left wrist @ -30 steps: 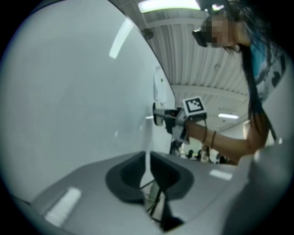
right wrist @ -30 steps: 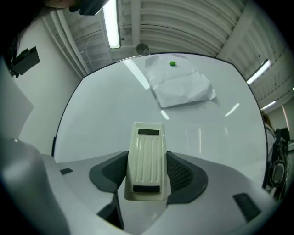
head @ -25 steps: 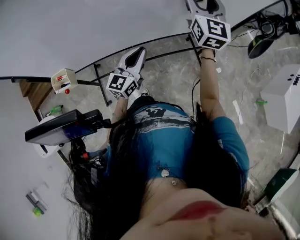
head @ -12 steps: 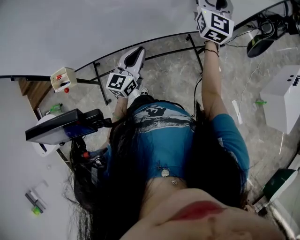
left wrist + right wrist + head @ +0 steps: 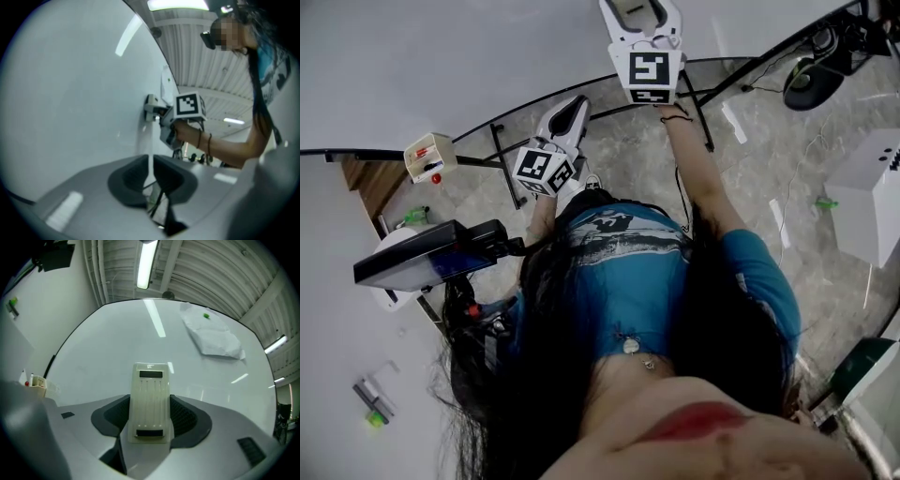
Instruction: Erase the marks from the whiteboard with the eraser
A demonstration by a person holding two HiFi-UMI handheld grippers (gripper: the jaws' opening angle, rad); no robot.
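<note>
Here the right tool (image 5: 151,420) grips the eraser (image 5: 151,380) on the whiteboard (image 5: 112,333); the left tool (image 5: 150,174) sits closed.

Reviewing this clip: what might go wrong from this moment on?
The eraser sticks far out past the jaws of the right gripper, so sideways wiping pressure might twist or slip it. A wide sweep toward the crumpled white sheet on the whiteboard could knock that sheet loose.
</note>
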